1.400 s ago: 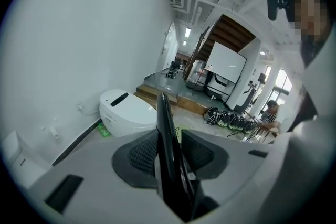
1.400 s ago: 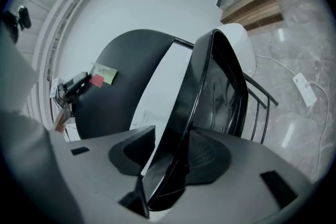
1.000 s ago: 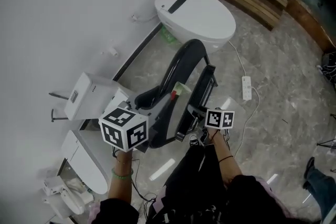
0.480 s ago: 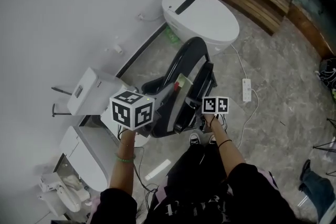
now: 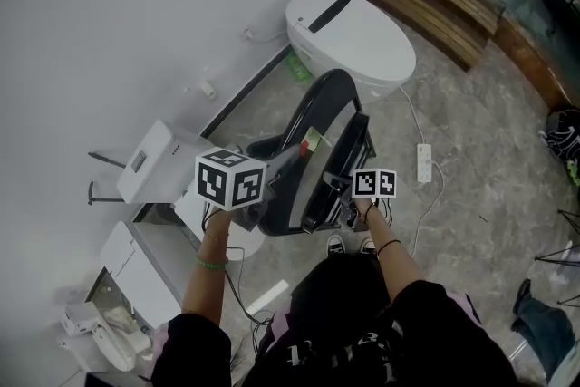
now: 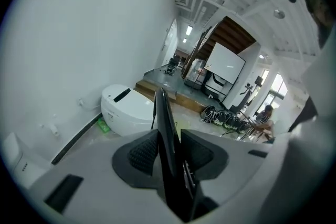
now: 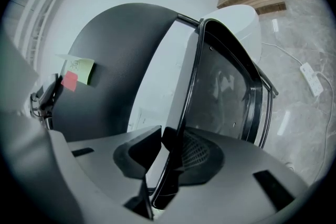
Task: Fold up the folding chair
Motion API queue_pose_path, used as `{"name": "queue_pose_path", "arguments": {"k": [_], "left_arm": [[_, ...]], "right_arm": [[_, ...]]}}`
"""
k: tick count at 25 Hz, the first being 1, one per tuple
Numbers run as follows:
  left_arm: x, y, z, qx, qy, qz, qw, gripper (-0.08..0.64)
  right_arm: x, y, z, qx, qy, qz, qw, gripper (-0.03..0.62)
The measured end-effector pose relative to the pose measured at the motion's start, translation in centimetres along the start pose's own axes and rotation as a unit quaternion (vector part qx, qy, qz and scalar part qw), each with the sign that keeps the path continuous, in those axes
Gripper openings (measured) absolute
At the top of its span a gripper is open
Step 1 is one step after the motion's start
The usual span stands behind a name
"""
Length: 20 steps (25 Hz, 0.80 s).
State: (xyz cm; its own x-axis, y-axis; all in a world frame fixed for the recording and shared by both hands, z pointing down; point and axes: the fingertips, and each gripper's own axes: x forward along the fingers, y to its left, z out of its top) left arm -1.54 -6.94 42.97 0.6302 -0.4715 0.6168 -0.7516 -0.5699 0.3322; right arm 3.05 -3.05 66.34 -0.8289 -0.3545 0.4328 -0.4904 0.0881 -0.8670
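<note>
Left gripper [image 6: 169, 152] clamped on a thin dark panel of the chair [image 5: 319, 111], right gripper [image 7: 168, 157] clamped on its frame edge. Chair stands on the floor by the wall; toilet [image 5: 353, 27] just behind it, white box [image 5: 154, 160] close on left, power strip [image 5: 424, 157] on right

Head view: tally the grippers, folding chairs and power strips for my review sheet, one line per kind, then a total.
grippers: 2 (left gripper, right gripper)
chair: 1
power strip: 1
total: 4
</note>
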Motion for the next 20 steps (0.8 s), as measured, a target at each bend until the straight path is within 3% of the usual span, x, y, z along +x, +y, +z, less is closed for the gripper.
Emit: {"name": "queue_pose_path", "arguments": {"k": [5,8,13,17,20], "left_arm": [[-0.8,2.0,-0.1,-0.05,0.035,-0.05,0.9969,0.126],[-0.7,2.4,-0.5,-0.052,0.061,-0.073,0.9942,0.126],[0.3,1.7,-2.8,0.047,0.148,-0.022,0.9876,0.121],[-0.3,4.0,-2.5,-0.007,0.115,-0.017,0.9932,0.11],[-0.2,4.6,-3.1,-0.031,0.105,-0.011,0.994,0.095]], "right_arm": [[1.3,1.3,0.3,0.012,-0.012,0.001,1.0,0.098],[1.9,1.6,0.5,0.012,-0.018,-0.003,1.0,0.098],[1.9,1.6,0.6,-0.022,-0.003,-0.009,1.0,0.103],[3.3,1.8,1.8,-0.027,0.003,-0.005,1.0,0.106],[2.3,1.4,4.5,0.018,-0.041,0.016,0.999,0.106]]}}
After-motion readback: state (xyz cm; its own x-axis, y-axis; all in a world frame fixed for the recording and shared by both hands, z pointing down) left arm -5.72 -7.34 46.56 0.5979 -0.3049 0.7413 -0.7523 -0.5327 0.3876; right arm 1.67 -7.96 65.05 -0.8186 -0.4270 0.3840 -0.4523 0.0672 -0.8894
